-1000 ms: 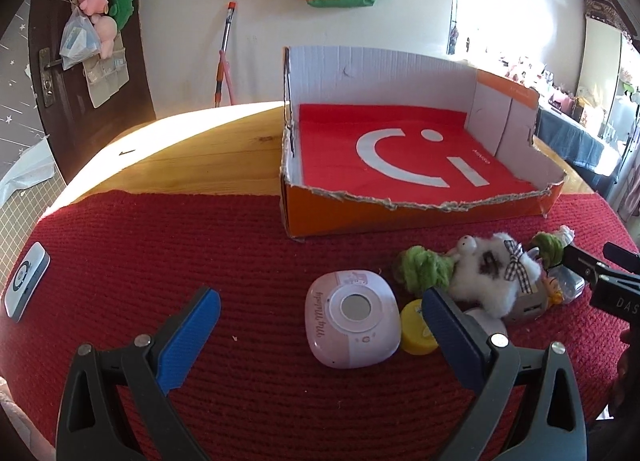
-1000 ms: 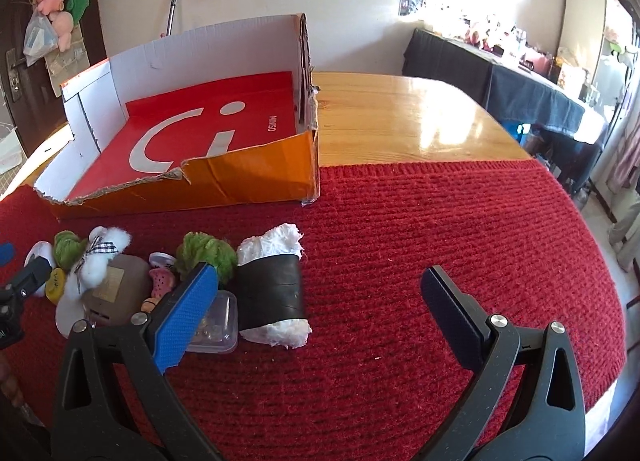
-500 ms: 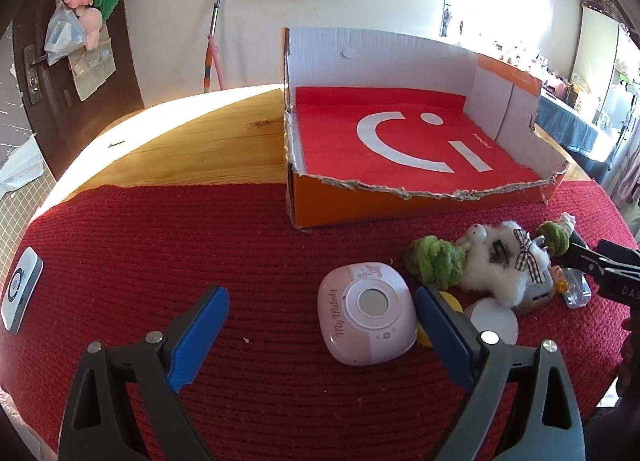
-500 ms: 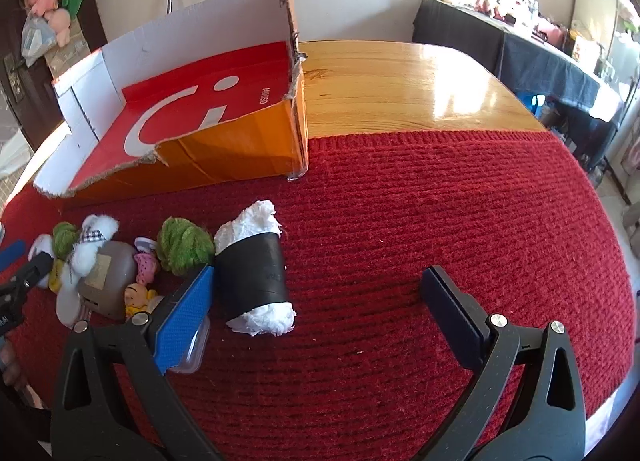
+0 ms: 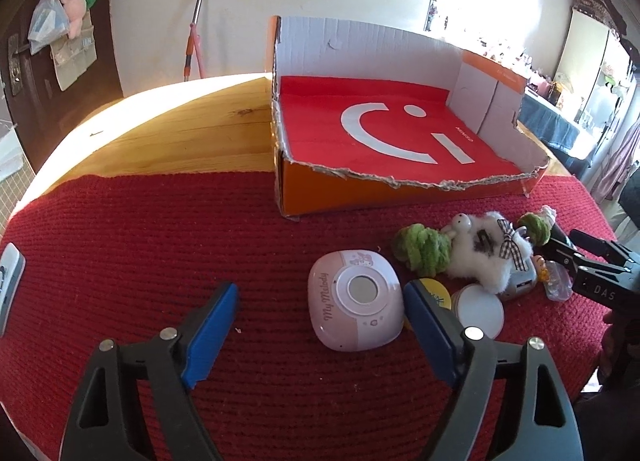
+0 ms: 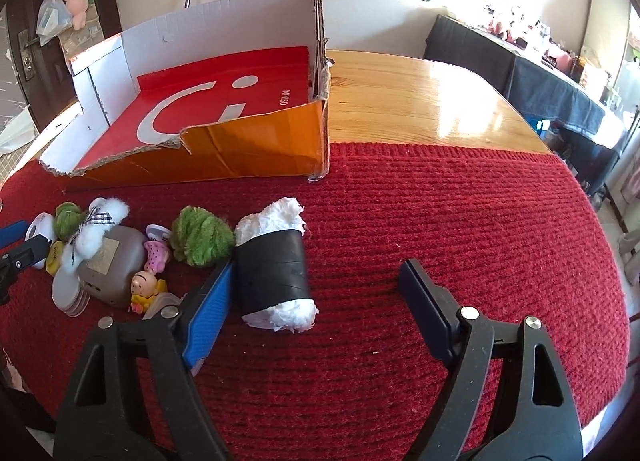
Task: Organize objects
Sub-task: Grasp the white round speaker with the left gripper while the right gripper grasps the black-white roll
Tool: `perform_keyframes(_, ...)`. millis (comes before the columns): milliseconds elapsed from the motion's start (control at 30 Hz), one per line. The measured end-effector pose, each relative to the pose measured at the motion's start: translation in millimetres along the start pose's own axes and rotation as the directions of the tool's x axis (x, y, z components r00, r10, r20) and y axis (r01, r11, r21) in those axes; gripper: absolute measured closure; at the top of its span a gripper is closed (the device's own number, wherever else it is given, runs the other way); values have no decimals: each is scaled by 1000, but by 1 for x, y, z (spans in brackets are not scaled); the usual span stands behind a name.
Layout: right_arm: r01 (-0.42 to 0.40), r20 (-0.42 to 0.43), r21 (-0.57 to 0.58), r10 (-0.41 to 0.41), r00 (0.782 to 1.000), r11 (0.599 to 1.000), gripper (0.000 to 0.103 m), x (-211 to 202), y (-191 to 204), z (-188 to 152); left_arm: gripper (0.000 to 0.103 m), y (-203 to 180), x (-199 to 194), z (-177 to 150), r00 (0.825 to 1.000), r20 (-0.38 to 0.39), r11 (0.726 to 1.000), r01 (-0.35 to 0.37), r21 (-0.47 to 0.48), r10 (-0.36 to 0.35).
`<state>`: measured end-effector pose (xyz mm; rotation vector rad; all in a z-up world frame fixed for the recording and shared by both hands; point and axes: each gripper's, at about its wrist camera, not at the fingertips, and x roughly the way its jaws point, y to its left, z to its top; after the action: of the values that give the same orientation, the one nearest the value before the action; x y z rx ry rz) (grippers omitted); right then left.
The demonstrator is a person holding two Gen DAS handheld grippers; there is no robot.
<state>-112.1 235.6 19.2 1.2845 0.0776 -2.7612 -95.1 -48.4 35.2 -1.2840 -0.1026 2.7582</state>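
Lying bare-floored, cardboard box [image 5: 400,133]

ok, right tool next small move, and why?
Probably slide slightly left and close on the black-wrapped roll. The right tool is open, the roll lies just inside its blue left finger, off-centre, and the cardboard box behind holds nothing yet.

One cardboard box [image 5: 400,189], two green pompoms [image 6: 202,237], one sushi-roll plush [image 6: 274,265], one pink device [image 5: 354,299].
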Motion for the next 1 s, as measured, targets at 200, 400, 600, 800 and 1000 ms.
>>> perform_keyframes(200, -10, 7, -12, 10, 1000, 1000, 31, 1, 4, 1, 33, 3, -3, -1, 998, -19, 998, 56, -10, -56)
perform_keyframes(400, -13, 8, -6, 13, 1000, 1000, 31, 1, 3, 1, 33, 4, -4, -3, 999, -27, 999, 47, 19, -46)
perform_keyframes(600, -19, 20, -20, 19, 1000, 1000, 45, 1, 4, 0, 49, -11, 5, -3, 1000, 7, 994, -7, 108, 6)
perform_keyframes(800, -51, 57, -53, 54, 997, 997, 70, -5, 14, -5, 54, -18, 1, -8, 999, 50, 991, 8, 132, -15)
perform_keyframes(1000, -111, 204, -5, 110, 973, 994, 70, -36, 10, -8, 54, -13, -25, -9, 982, 190, 999, 4, 44, -12)
